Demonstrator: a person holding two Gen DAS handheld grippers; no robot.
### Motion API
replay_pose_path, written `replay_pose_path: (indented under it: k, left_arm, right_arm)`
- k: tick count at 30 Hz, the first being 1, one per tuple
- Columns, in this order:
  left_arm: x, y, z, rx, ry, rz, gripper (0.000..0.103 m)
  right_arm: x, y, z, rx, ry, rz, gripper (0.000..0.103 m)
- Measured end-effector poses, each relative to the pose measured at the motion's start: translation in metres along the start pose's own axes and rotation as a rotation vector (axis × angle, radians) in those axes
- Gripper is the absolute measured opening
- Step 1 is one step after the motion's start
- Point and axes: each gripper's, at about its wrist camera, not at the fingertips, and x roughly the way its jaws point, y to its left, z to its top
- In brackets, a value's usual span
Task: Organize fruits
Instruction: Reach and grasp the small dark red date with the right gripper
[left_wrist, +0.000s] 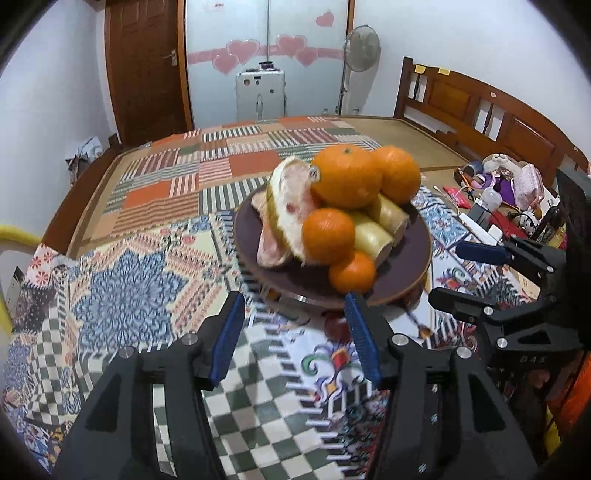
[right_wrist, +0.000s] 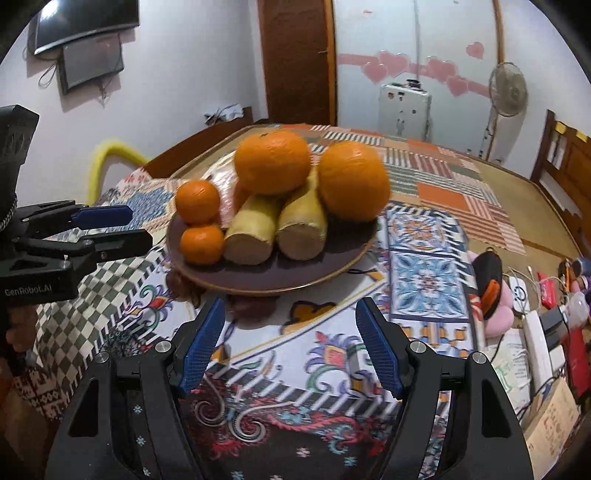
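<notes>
A dark brown plate stands on the patterned cloth. It holds two large oranges, two small oranges, pale cut cane pieces and a peeled pomelo piece. My left gripper is open and empty, just short of the plate's near rim. My right gripper is open and empty, also just before the plate. Each gripper shows in the other's view, the right and the left.
The plate sits on a bed or table covered with patchwork cloths. Clutter of toys, cables and boxes lies to the right. A wooden headboard, a fan and a door stand behind.
</notes>
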Motion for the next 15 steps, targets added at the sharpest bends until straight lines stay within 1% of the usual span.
replay_pose_path:
  k: [3,6,7,8,10,14,15]
  left_arm:
    - [0.003,0.004,-0.007,-0.014,0.02,-0.003,0.056]
    - [0.006,0.006,-0.012,-0.022,0.03,-0.012,0.054]
    - [0.006,0.006,-0.013,-0.021,0.03,-0.016,0.054]
    - [0.005,0.005,-0.015,-0.02,0.032,-0.022,0.054]
    - [0.005,0.005,-0.017,-0.014,0.033,-0.036,0.054]
    - [0.003,-0.002,-0.022,0.006,0.038,-0.056,0.054]
    - [0.004,-0.003,-0.023,0.011,0.039,-0.057,0.053]
  right_arm:
    - [0.005,0.005,0.002,-0.012,0.028,0.021,0.067]
    - [0.012,0.009,0.003,-0.027,0.06,0.013,0.057]
    - [0.016,0.01,0.003,-0.036,0.076,0.01,0.049]
    - [0.018,0.011,0.002,-0.046,0.088,0.014,0.044]
    - [0.024,0.014,0.002,-0.067,0.12,0.006,0.044]
    - [0.028,0.015,0.006,-0.081,0.132,0.008,0.044]
    - [0.028,0.014,0.006,-0.077,0.135,0.013,0.041]
